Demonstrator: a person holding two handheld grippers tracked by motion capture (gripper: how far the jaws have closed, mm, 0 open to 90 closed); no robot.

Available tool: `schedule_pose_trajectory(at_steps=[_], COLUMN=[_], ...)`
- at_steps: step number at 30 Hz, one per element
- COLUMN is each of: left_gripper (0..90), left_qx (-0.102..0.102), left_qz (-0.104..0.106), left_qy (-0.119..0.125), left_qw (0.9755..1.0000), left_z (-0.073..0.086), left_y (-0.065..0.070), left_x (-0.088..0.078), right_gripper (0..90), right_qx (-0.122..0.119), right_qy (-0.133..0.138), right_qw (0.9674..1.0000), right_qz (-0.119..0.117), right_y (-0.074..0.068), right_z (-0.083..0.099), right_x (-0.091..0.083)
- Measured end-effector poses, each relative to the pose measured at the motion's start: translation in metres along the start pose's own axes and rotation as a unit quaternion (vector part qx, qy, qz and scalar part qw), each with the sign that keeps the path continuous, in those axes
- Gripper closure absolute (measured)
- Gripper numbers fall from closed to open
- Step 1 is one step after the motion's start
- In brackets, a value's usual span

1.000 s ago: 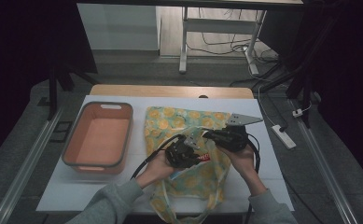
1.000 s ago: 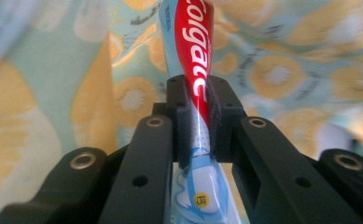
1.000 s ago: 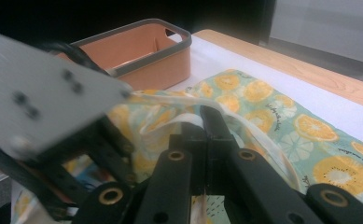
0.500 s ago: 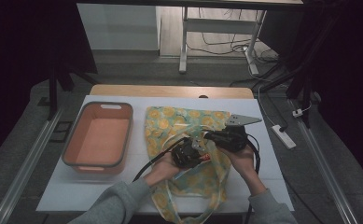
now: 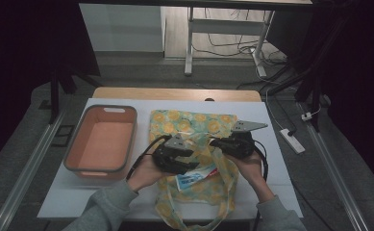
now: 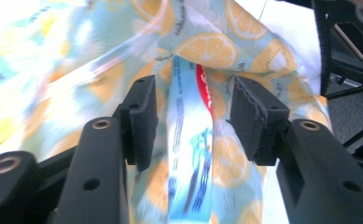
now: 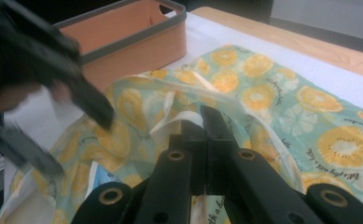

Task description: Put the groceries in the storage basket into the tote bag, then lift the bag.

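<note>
bag (image 5: 194, 126): toothpaste (image 5: 193, 178) half in, seemingly | bin (image 5: 102, 139) | left hand-held gripper (image 6: 191, 119) just spread | right hand-held gripper (image 7: 201, 122) pinching bag

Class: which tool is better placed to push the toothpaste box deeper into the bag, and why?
Left. The left tool has just been opening, its jaws straddling the box without pressing it. The right tool is shut on the bag's rim.
</note>
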State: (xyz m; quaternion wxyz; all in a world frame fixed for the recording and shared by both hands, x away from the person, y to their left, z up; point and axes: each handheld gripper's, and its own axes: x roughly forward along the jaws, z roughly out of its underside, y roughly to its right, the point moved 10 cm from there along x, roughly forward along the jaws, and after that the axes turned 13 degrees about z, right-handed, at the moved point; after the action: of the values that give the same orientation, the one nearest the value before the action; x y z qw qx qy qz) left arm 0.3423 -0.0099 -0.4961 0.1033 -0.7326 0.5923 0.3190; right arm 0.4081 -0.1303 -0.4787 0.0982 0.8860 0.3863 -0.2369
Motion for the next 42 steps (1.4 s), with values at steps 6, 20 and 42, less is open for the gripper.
schedule_pose_trajectory(at_steps=[6, 20, 42], left_gripper=[41.0, 42.7, 34.8], left_qx=[-0.038, -0.092, -0.106], left_qz=[-0.016, -0.029, -0.024], left_qy=[0.016, 0.026, -0.005], left_qw=[0.999, 0.995, 0.9941], left_z=[0.028, 0.078, 0.089], left_y=[-0.007, -0.02, -0.008], left_x=[-0.035, -0.075, -0.057], right_gripper=[89.1, 89.1, 49.4], right_qx=[0.003, -0.01, -0.014], right_qy=[-0.006, -0.036, -0.007], right_qw=[0.9999, 0.9986, 0.9999], right_qz=[-0.01, -0.039, 0.001], right_y=[-0.007, -0.037, -0.037], right_z=[0.008, 0.047, 0.054], right_x=[-0.004, -0.018, -0.053])
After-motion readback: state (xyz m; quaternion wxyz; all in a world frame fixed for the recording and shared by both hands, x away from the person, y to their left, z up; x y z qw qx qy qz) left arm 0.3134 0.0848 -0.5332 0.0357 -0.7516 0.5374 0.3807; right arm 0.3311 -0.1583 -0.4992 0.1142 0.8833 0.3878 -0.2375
